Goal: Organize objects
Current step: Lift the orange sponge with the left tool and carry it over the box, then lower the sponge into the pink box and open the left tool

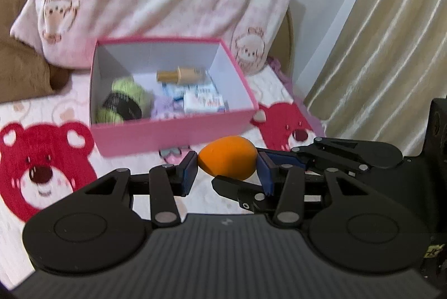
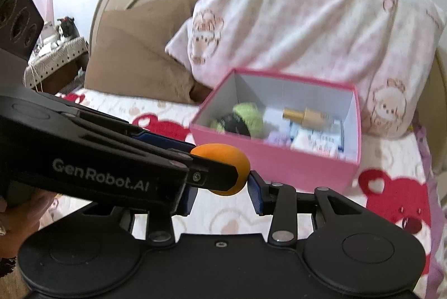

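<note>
We have the orange egg-shaped makeup sponge caught between two pairs of tongs at once. The left gripper stands narrowly parted with its blue pads pressing the sponge's two ends, so the sponge's long axis runs across from pad to pad. The right gripper is likewise narrowly parted around the sponge; its right pad touches the sponge's side, while its left pad is hidden behind the other tool, so we judge it gripping rather than see it fully.

The relation that matters is sponge to box: the open pink cardboard box sits on the bear-printed bedspread just beyond the sponge and a little left of it in the left view, rim below the sponge, so we judge the carry goes forward and over the near wall. Both hands are about equally near.

The left view shows the full grip and the box's contents: a gold-capped bottle, green and black fuzzy items, small white packets. The right view alone shows the left tool crossing in front, and a brown pillow beside the pink printed one.
</note>
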Available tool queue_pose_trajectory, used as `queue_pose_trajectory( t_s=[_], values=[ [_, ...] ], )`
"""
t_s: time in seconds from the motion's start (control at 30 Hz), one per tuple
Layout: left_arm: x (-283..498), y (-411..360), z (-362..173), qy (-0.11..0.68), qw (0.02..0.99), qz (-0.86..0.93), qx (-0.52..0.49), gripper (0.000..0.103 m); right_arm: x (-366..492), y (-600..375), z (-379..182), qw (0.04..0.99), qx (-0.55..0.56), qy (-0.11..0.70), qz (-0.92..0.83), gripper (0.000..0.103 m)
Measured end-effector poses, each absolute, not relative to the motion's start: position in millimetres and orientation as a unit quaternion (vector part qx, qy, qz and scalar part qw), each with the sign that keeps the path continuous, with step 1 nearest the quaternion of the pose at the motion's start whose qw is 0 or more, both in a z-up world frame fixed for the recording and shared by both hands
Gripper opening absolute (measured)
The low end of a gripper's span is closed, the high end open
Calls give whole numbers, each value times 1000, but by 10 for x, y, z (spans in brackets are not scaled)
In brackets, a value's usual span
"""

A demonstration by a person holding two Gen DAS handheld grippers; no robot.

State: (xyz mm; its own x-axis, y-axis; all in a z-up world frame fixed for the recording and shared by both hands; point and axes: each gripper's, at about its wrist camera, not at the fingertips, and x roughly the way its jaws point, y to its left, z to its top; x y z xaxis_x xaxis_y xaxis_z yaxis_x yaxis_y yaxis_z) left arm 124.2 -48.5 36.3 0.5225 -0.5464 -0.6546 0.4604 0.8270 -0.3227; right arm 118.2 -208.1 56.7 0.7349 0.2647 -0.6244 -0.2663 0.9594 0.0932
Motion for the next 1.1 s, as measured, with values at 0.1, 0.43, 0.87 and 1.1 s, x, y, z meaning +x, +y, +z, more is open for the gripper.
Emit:
queue_pose_trajectory(
  t_s=[0.1, 0.43, 0.87, 1.1],
  values=[
    [1411, -466, 470, 385, 873, -293, -58, 44, 1335, -2157, 659, 937, 21, 318, 142, 45],
    [2379, -558, 338, 405, 858, -304, -80, 44, 2160, -2405, 536, 939, 67, 312, 125, 45],
    [3453, -700, -547, 447, 852, -239, -133, 43, 3442, -2441, -161, 908, 55, 403, 99, 43],
    [3698, -753, -718, 463, 849, -218, -132, 43, 3801, -2398, -366, 896, 28, 434, 85, 45]
  ],
)
